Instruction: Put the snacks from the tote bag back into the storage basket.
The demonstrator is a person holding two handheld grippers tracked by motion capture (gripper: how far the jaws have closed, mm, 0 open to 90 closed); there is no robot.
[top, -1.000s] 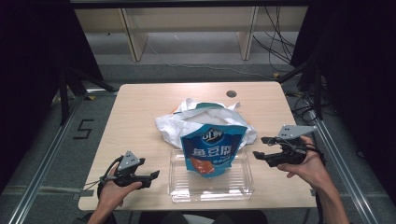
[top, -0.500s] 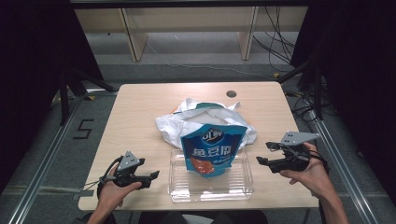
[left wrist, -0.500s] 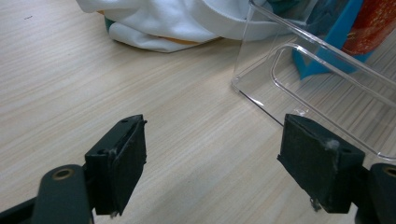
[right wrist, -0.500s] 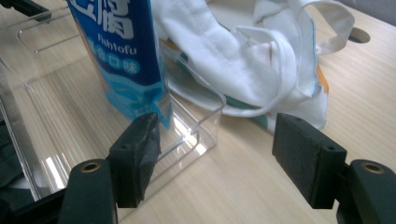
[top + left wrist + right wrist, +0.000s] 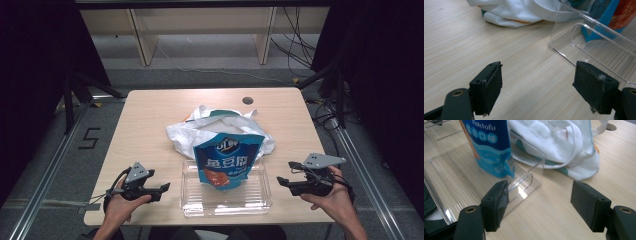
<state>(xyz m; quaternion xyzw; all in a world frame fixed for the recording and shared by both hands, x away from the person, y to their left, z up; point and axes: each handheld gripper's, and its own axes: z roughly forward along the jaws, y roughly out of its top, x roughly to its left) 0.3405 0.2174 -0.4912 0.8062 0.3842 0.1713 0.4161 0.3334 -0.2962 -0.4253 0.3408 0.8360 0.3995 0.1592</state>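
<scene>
A blue fish-tofu snack bag (image 5: 227,162) stands upright in a clear plastic tray (image 5: 200,200) at the table's front middle. Just behind it lies a crumpled white cloth bag (image 5: 200,130). My left gripper (image 5: 162,191) rests left of the tray, open and holding nothing; its view has the tray corner (image 5: 574,37) ahead on the right and the cloth bag (image 5: 519,12) beyond. My right gripper (image 5: 286,173) hovers right of the tray, open and holding nothing. Its jaws (image 5: 540,188) frame the tray's near corner, with the snack bag (image 5: 489,145) just inside it.
The wooden table (image 5: 150,125) has a round cable hole (image 5: 247,100) at the back right. Bare tabletop lies left of the cloth bag and behind it. Shelving legs and cables stand on the floor beyond the table.
My right gripper has drawn back toward the table's front edge and sunk lower. The left gripper, bag and tray have stayed put.
</scene>
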